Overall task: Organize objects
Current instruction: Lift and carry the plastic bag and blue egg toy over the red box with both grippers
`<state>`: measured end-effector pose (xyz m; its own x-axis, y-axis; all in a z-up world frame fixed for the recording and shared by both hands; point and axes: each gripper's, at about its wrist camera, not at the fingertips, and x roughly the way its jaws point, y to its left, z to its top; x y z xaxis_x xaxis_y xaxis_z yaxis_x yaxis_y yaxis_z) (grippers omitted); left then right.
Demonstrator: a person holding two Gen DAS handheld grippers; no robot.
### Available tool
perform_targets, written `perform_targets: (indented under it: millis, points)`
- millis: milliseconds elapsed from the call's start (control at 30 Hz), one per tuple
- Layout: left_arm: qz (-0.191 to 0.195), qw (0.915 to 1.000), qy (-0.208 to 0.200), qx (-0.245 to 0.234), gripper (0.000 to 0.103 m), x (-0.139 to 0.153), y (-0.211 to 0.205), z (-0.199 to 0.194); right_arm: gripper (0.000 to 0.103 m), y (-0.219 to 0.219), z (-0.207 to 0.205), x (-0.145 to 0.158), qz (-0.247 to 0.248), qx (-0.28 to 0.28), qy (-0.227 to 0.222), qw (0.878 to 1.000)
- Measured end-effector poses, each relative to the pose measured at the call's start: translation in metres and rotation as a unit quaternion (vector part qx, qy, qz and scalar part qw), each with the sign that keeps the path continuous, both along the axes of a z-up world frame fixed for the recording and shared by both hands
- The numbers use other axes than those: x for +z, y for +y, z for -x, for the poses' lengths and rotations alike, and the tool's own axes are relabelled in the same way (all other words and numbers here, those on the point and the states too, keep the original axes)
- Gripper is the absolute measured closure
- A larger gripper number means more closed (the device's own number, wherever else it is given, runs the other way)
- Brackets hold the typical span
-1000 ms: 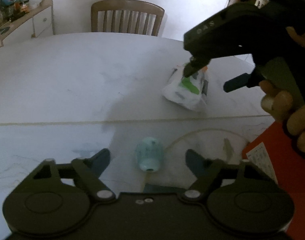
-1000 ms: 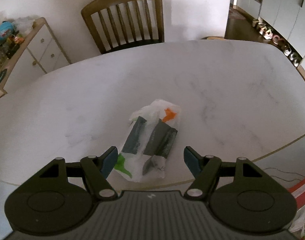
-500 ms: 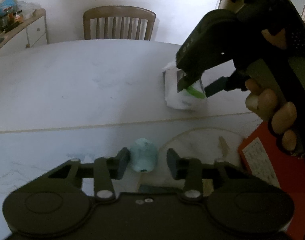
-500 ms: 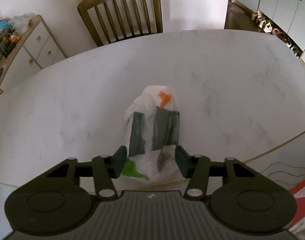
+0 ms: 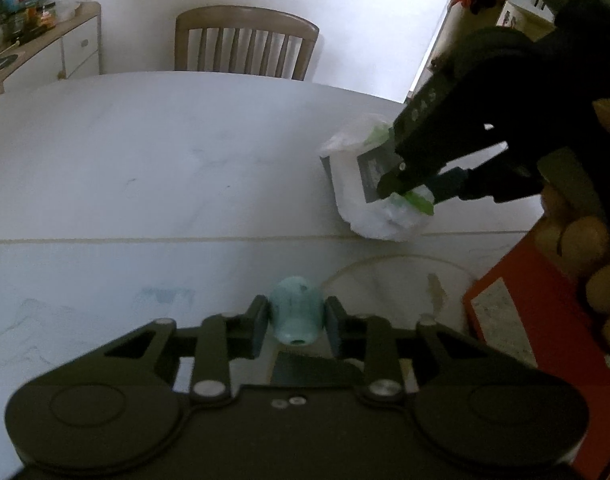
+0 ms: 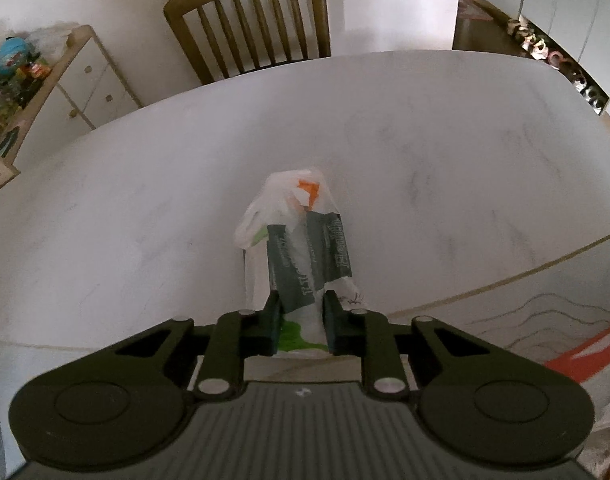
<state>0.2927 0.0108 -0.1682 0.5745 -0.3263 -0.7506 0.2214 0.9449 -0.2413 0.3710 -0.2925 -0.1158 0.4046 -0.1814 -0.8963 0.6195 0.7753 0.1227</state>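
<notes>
Two grippers grasp separate things on the white marble bench (image 5: 153, 168): the left gripper (image 5: 296, 325), its jaws just narrowed, pinches a pale teal egg-shaped object (image 5: 296, 314) at 6 o'clock in its own view. The right gripper (image 6: 303, 320), likewise just narrowed and tilted steeply down, clamps the near end of a white plastic packet (image 6: 301, 240), which lies at 3 o'clock from the teal object, a hand (image 5: 585, 264) behind it.
</notes>
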Motion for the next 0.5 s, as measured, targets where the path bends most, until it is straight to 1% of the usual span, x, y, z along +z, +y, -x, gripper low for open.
perform_targets:
  millis: [133,367,500]
  points:
    - [0.008,1.0000,0.004,0.003,0.075,0.007,0.005,0.003,0.082,0.012,0.011,0.010,-0.004,0.011,-0.005,1.000]
    - [0.007,1.0000,-0.001,0.005,0.075,0.026,0.009,0.017,0.082,0.029,0.038,0.032,-0.012,0.030,-0.015,0.999]
    - [0.005,0.9999,-0.004,0.009,0.075,0.039,0.011,0.032,0.082,0.039,0.061,0.046,-0.016,0.040,-0.022,0.999]
